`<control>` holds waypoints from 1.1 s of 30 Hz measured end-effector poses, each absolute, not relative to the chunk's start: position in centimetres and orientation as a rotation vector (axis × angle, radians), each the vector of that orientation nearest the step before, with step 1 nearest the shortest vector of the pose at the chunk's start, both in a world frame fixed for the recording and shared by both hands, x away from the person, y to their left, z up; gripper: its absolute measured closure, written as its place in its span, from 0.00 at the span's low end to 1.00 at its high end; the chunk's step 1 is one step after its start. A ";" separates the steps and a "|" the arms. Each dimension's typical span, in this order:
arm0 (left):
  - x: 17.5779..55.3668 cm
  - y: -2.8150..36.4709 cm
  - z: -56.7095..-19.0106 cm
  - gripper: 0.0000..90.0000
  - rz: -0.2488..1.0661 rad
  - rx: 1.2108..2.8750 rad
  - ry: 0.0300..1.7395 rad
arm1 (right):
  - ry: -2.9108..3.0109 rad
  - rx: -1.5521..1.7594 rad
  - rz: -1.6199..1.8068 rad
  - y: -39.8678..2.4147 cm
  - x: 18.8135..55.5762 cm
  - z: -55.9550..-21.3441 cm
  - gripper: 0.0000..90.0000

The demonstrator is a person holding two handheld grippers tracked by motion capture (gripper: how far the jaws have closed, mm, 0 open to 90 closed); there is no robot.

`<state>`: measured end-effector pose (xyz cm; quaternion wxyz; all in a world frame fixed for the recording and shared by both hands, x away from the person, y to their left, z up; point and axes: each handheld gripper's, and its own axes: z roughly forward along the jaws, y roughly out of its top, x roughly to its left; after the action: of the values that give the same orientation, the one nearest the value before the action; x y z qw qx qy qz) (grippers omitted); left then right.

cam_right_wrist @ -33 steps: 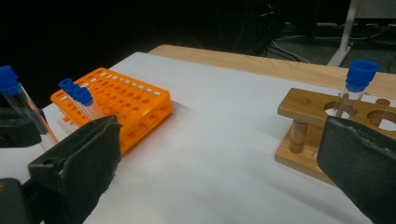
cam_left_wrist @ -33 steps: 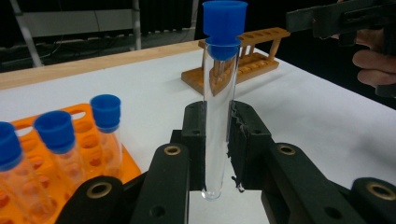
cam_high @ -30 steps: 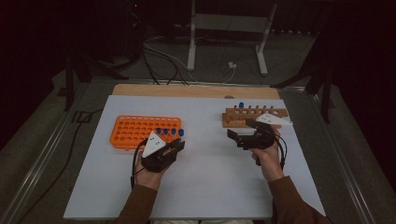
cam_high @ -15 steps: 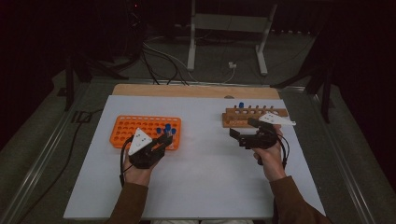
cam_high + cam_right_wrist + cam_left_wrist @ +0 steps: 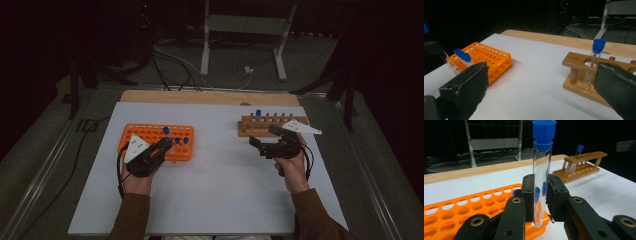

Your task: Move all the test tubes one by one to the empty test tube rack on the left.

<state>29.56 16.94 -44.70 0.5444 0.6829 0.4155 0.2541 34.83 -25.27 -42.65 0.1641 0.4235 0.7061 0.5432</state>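
Test tube stands upright — blue cap up — clamped in left tongs; right tongs gape wide.

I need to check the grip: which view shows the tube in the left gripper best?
The left gripper view: the capped tube stands upright, close up, clamped between the black jaws. The high view shows just its blue cap; the right gripper view catches it at the frame's left edge.
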 end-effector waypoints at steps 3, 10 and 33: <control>29.8 17.5 -44.9 0.87 0.625 1.604 1.011 | 2.011 1.208 1.549 -25.4 34.8 -42.6 0.00; 30.3 18.1 -45.5 0.87 0.703 1.589 1.074 | 2.015 1.209 1.550 -25.3 34.8 -42.6 0.00; 32.5 17.1 -49.4 0.87 0.685 1.715 1.159 | 2.031 1.203 1.561 -25.4 34.9 -42.8 0.00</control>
<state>32.53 17.13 -49.42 0.4625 0.6974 0.4713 0.2785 34.95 -25.44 -42.83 0.1552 0.4201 0.7089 0.5449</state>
